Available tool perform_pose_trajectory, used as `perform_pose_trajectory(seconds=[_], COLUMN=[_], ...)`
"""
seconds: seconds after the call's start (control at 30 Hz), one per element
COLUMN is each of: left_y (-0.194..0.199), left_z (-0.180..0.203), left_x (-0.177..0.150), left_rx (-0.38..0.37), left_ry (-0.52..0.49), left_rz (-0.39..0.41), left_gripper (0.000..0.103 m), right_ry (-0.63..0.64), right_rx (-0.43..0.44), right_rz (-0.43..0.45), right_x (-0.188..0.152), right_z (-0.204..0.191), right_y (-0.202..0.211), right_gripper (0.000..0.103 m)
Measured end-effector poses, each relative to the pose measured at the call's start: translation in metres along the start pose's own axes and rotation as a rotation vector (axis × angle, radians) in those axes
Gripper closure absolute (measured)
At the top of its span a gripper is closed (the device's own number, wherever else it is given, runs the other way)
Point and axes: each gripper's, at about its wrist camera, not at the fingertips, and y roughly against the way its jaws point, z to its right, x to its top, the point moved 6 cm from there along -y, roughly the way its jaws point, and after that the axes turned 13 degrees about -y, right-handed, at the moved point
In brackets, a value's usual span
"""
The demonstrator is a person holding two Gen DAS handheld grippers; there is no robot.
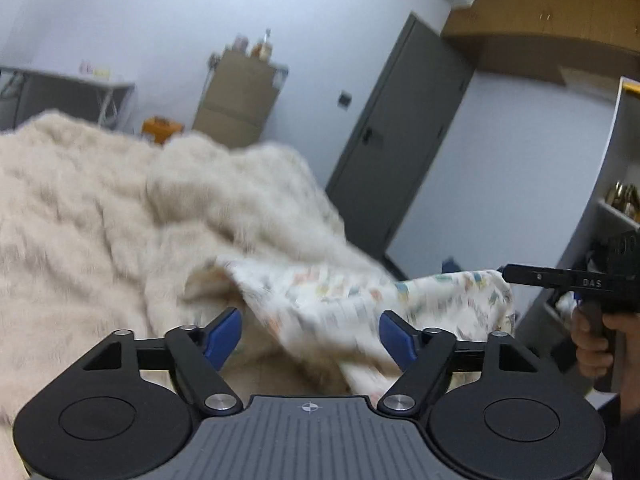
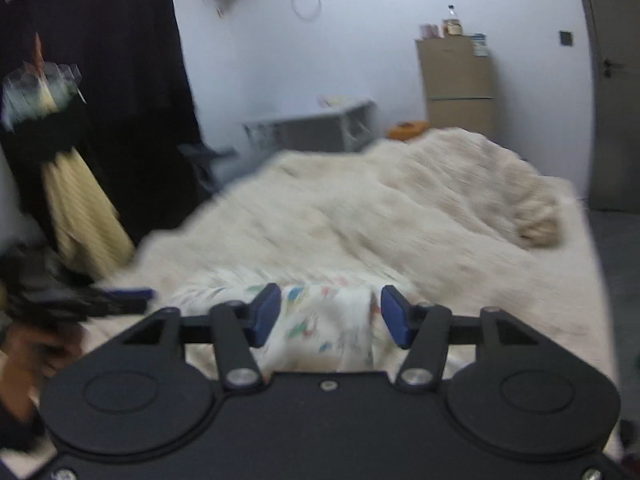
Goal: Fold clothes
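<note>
A white cotton garment printed with small green, orange and blue motifs lies on a cream fluffy blanket, between blue pads on black gripper fingers, with a dark grey door on the far right and a black curtain on the far left.

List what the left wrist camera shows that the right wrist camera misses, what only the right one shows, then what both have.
Only the left wrist view: the whole dark door, the wooden cupboards up high and a white shelf at the right.

Only the right wrist view: a black curtain with a yellow cloth hanging in front of it.

Both: the patterned cloth lying between open jaws on the fluffy cream blanket, the cardboard boxes, the white table, and the left gripper and right gripper.
</note>
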Motion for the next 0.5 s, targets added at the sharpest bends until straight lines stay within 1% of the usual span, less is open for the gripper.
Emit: perform_pose_trajectory(seconds=[0.03, 0.07, 0.13, 0.2, 0.23, 0.27, 0.3, 0.33, 0.37, 0.4, 0.43, 0.47, 0.5], left_y=[-0.008, -0.012, -0.021, -0.033, -0.045, -0.051, -0.056, -0.062, -0.064, -0.066, -0.064, -0.062, -0.064], left_z=[-0.007, -0.014, -0.027, -0.038, -0.045, -0.047, -0.049, -0.051, -0.052, -0.056, -0.059, -0.064, -0.070], left_x=[-0.005, -0.007, -0.012, -0.011, -0.009, -0.005, -0.002, 0.002, 0.004, 0.007, 0.006, 0.005, 0.005], left_rx=[-0.019, -0.056, -0.132, -0.137, -0.116, -0.117, -0.120, -0.123, -0.127, -0.117, -0.108, -0.095, -0.086], left_ry=[0.043, 0.102, 0.224, 0.293, 0.320, 0.315, 0.307, 0.299, 0.291, 0.305, 0.323, 0.346, 0.354], left_rz=[-0.015, -0.021, -0.032, -0.040, -0.045, -0.044, -0.041, -0.039, -0.044, -0.040, -0.039, -0.045, -0.048], left_gripper=[0.029, 0.029, 0.028, 0.028, 0.029, 0.033, 0.055, 0.070, 0.070, 0.069, 0.055, 0.044, 0.033], right_ry=[0.022, 0.049, 0.111, 0.131, 0.123, 0.115, 0.103, 0.091, 0.090, 0.110, 0.147, 0.181, 0.201], right_rx=[-0.031, -0.069, -0.108, -0.110, -0.104, -0.097, -0.078, -0.024, 0.012, 0.046, 0.108, 0.188, 0.241], right_rz=[-0.003, 0.000, -0.008, -0.042, -0.057, -0.066, -0.075, -0.099, -0.113, -0.119, -0.141, -0.181, -0.208], right_x=[-0.006, -0.013, -0.026, -0.038, -0.041, -0.044, -0.046, -0.055, -0.059, -0.065, -0.079, -0.095, -0.105], right_z=[0.003, 0.006, 0.005, 0.004, 0.004, 0.004, 0.003, -0.004, -0.010, -0.019, -0.037, -0.060, -0.075], right_y=[-0.002, -0.002, -0.007, -0.016, -0.020, -0.025, -0.033, -0.041, -0.042, -0.040, -0.039, -0.037, -0.033], right_gripper=[0.048, 0.044, 0.037, 0.037, 0.038, 0.054, 0.072, 0.099, 0.101, 0.101, 0.101, 0.101, 0.101])
